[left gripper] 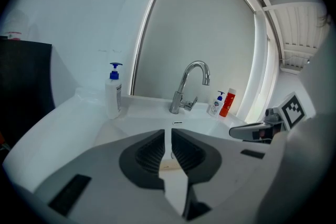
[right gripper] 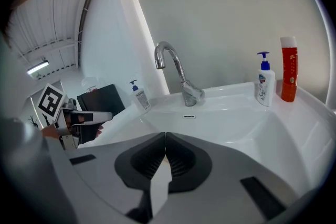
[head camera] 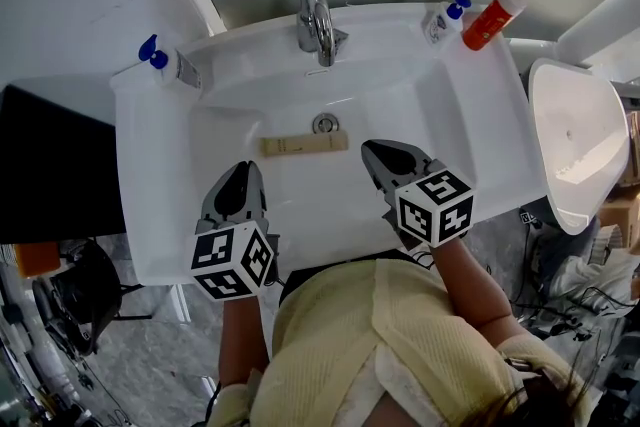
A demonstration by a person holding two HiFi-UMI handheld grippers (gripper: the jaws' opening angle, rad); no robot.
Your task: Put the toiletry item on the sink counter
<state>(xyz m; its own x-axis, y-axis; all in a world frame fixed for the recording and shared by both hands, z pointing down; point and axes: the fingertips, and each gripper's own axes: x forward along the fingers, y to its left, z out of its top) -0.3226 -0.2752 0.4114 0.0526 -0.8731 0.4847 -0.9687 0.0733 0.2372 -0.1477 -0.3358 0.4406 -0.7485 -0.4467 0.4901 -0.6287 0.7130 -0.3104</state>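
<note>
Pretty plain setup: a white sink [head camera: 320, 237] in a small washroom, with a grey wall behind it and a grey stone-look floor [head camera: 150, 345] below. From the left, a black cabinet [head camera: 45, 165] sits right up against the counter [head camera: 135, 115]. A pump bottle [head camera: 165, 65] with a blue top stands on the back left corner. The faucet [head camera: 316, 20] is dead centre at the back, and the drain [head camera: 324, 124] is just below it in the bowl. The tan item [head camera: 303, 144], a flat strip, lies down in the bowl just in front of the drain, so it's not on the counter. The back right corner has a small pump bottle [head camera: 443, 18] and a red bottle [head camera: 492, 19] side by side. Past the right edge there's a white tub [head camera: 575, 140]. Both arms come in from the bottom over the front of the bowl, pointing toward the back wall and tipped a bit down. The left gripper [head camera: 243, 173] hovers over the front left of the bowl, clenched on nothing, with the tan item just ahead and to its right. The right gripper [head camera: 368, 149] is angled in toward the drain with its tip near the item's right end. Its jaws are pressed together too, and it's empty.
</note>
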